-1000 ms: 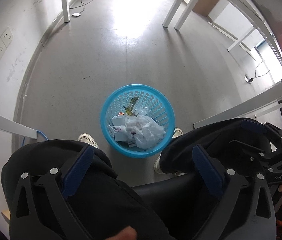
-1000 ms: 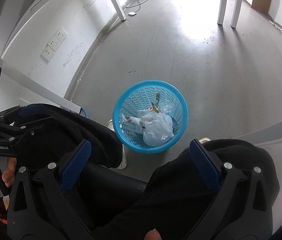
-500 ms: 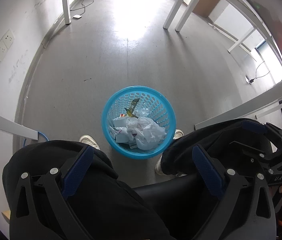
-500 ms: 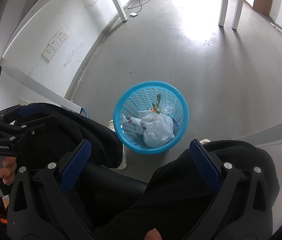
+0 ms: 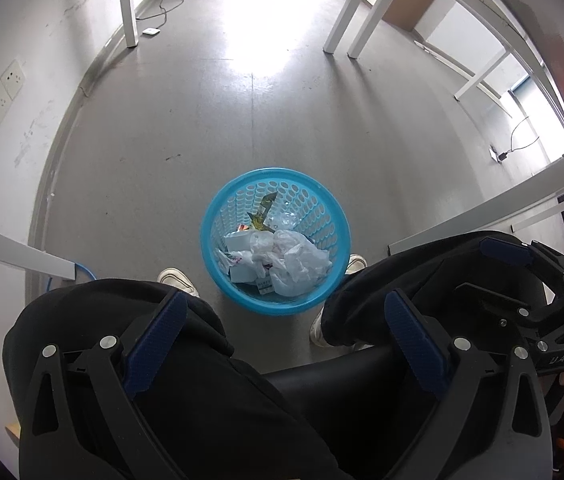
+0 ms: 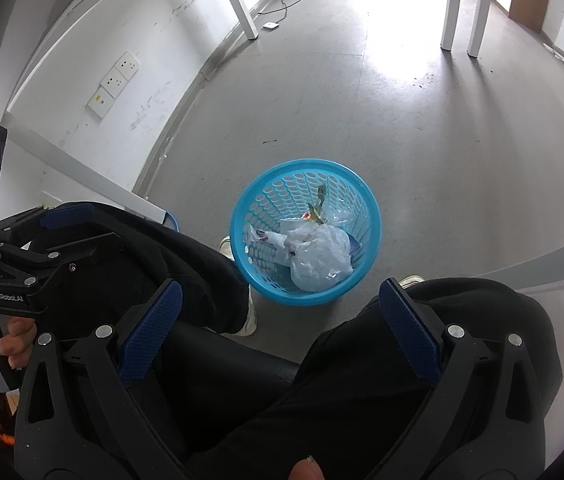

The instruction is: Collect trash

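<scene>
A blue plastic mesh wastebasket point(image 5: 218, 220) stands on the grey floor between the seated person's feet; it also shows in the right wrist view point(image 6: 365, 200). It holds crumpled white plastic bags point(image 5: 295, 258), paper scraps and a green-yellow wrapper point(image 5: 265, 210); the bags also show in the right wrist view point(image 6: 319, 258). My left gripper point(image 5: 286, 316) is open and empty above the person's knees. My right gripper point(image 6: 282, 308) is open and empty, held likewise above the lap.
The person's black-trousered legs point(image 5: 210, 380) and white shoes point(image 5: 176, 280) flank the basket. White table legs point(image 5: 341, 20) stand at the far end. A wall with sockets point(image 5: 0, 96) runs on the left. A white desk edge point(image 5: 14, 256) lies near left.
Both views have shifted very slightly; the basket sits a touch higher and further in the left wrist view. Both grippers stay open and empty.
</scene>
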`<action>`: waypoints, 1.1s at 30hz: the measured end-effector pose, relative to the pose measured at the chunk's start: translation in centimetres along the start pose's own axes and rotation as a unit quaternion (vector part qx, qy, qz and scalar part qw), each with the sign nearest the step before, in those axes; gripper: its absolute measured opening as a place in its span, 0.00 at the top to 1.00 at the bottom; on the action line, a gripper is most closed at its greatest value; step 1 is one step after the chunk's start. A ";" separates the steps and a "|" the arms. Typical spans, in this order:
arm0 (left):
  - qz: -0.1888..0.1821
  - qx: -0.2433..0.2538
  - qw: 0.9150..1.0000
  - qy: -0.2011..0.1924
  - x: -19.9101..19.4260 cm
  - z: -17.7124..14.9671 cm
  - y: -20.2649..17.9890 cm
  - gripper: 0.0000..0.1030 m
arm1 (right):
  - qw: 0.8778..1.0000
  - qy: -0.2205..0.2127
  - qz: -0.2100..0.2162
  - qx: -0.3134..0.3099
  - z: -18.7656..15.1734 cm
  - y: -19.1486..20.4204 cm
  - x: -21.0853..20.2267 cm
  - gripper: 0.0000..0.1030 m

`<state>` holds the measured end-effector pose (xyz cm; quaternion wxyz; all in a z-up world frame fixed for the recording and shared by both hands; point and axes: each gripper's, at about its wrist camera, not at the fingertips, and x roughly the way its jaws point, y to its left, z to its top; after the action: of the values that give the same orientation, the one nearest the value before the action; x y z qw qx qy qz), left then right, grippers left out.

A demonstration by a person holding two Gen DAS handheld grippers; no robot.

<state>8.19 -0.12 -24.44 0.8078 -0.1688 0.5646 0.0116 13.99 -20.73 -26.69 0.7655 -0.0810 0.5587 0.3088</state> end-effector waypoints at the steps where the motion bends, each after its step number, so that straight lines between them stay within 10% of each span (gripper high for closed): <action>1: 0.000 0.000 1.000 0.000 0.0 0.0 0.0 0.06 | 1.000 0.000 0.000 0.000 0.0 0.0 0.0 0.08; 33: 0.002 -0.001 1.000 0.001 -0.1 0.0 0.2 0.06 | 1.000 0.000 -0.001 -0.001 -0.1 0.0 0.0 0.08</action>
<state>8.12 0.08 -24.36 0.8071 -0.1680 0.5658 0.0138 13.91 -20.71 -26.73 0.7657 -0.0829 0.5584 0.3084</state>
